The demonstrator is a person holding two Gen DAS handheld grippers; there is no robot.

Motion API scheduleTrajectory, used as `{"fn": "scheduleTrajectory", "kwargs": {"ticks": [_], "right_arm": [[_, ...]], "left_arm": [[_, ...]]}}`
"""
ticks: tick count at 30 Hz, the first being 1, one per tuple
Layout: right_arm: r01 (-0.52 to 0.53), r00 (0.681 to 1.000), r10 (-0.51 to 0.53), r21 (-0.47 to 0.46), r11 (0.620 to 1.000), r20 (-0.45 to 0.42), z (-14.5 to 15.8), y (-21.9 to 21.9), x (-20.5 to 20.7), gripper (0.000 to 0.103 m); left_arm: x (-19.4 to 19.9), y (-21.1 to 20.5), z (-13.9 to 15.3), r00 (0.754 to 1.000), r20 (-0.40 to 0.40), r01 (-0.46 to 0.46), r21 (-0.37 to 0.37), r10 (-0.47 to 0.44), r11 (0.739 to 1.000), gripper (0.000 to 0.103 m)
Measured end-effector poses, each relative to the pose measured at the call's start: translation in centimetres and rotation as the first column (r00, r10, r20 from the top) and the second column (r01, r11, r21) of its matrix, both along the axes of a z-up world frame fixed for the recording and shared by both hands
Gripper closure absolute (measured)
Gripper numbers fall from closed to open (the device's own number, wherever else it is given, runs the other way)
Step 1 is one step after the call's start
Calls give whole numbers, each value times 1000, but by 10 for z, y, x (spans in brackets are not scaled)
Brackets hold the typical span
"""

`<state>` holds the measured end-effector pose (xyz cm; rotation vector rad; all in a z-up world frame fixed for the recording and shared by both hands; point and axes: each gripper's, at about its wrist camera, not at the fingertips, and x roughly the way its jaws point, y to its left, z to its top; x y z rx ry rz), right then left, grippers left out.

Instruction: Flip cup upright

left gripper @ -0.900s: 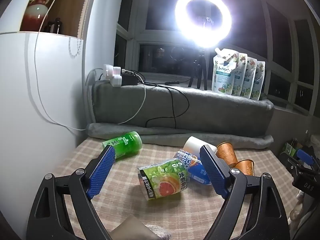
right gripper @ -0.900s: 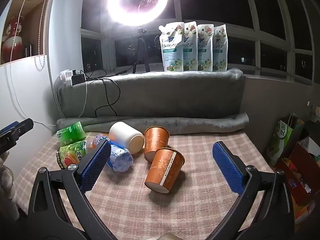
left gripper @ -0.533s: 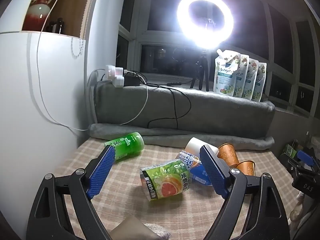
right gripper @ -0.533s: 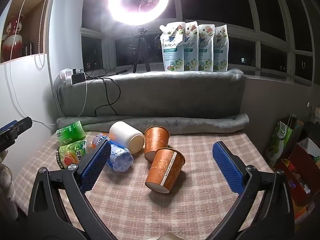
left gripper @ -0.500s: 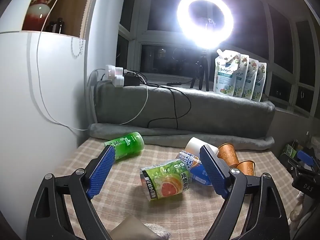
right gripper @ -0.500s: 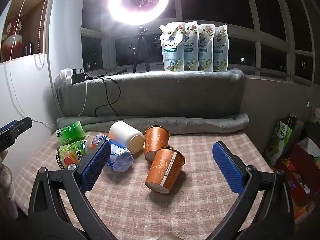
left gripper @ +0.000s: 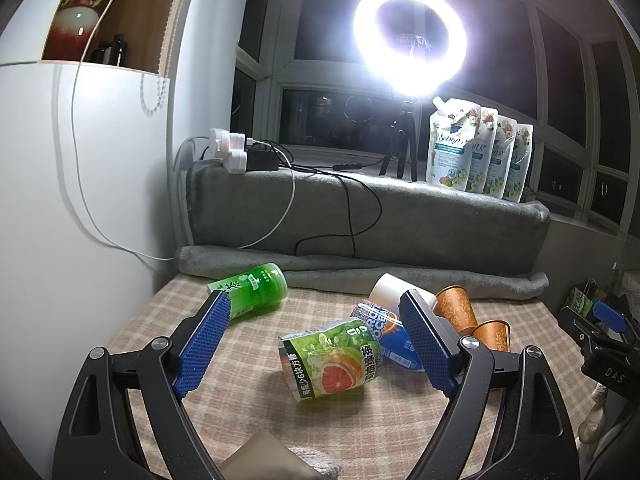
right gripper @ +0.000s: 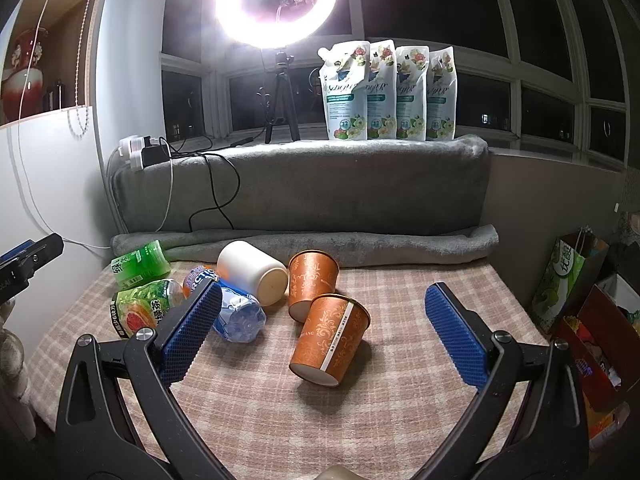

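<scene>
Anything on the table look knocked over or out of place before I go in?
Yes: nothing stands upright. The near orange cup is tipped over, and the second orange cup behind it sits mouth-down. The white cup, blue bottle and two green containers lie on their sides. No spill shows.

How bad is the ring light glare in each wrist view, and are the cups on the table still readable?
Left wrist view: the ring light blows out to white, but the grapefruit cup stays sharp. Right wrist view: the same glare sits at top, while the near orange cup is evenly lit and throws a soft shadow toward the camera on the checked cloth. Fisheye bends the window frames in both.
</scene>
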<state>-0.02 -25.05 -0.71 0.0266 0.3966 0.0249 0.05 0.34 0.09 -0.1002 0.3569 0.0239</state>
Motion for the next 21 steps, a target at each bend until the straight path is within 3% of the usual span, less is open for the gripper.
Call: {"fn": "scheduleTrajectory", "kwargs": {"ticks": [21], "right_arm": [[-2, 1000, 1, -2, 1000, -3, -1, 2, 1, 0]], "left_arm": [[1, 0, -1, 1000, -2, 0, 2, 0, 1000, 17]]}}
